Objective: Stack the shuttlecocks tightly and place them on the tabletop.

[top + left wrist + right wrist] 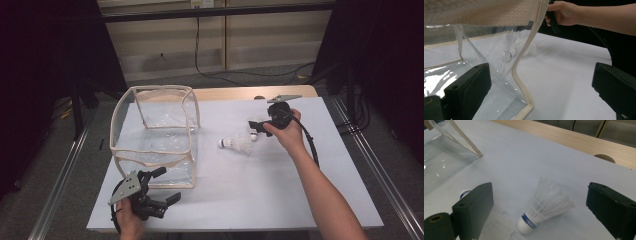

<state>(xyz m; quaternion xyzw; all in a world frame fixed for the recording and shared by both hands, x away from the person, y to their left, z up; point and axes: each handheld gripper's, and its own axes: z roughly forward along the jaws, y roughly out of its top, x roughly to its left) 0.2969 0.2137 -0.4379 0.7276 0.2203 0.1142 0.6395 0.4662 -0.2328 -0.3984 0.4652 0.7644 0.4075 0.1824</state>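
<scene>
White-covered table (280, 185), clear bag (155, 135) at centre left, two shuttlecocks (239, 144) at centre.

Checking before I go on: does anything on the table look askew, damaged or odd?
The clear bag sags: its beige rim leans and its walls are creased, so the opening isn't square. Two shuttlecocks lie on their sides on the white sheet, outside the bag, in front of the open right gripper. Nothing looks broken or spilled.
</scene>
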